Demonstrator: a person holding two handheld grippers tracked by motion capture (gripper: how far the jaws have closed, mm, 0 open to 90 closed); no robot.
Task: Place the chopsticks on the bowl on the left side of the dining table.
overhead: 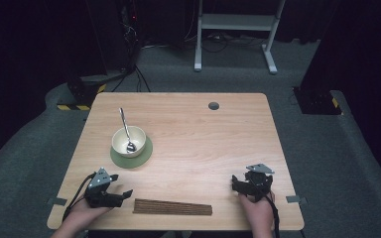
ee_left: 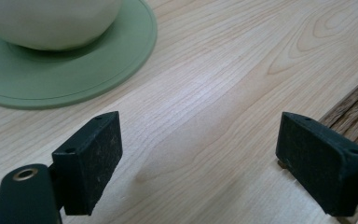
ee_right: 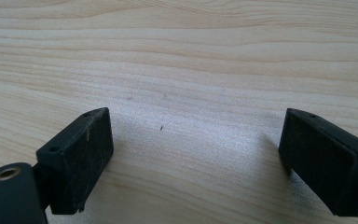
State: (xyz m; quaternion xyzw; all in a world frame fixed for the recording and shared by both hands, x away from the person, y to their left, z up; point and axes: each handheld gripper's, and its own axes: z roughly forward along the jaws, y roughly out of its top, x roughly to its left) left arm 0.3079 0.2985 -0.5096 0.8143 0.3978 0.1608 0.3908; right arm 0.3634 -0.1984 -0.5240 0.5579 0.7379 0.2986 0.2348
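A cream bowl (overhead: 128,141) stands on a round green mat (overhead: 144,157) at the table's left middle, with a metal spoon (overhead: 126,130) leaning in it. A dark slatted wooden mat (overhead: 172,207) lies flat along the front edge. My left gripper (overhead: 124,196) rests on the table just left of that mat's end, open, nothing between its jaws. In the left gripper view the green mat (ee_left: 98,70), the bowl (ee_left: 46,23) and the wooden mat (ee_left: 354,112) lie ahead of the left gripper (ee_left: 200,158). My right gripper (overhead: 239,184) sits open at the front right over bare wood (ee_right: 196,158).
The light wooden table (overhead: 203,139) has a grey cable grommet (overhead: 214,105) near its far edge. Grey tape tabs (overhead: 293,199) mark the front corners. Beyond the table stand a white desk frame (overhead: 235,29) and dark equipment on a grey carpet.
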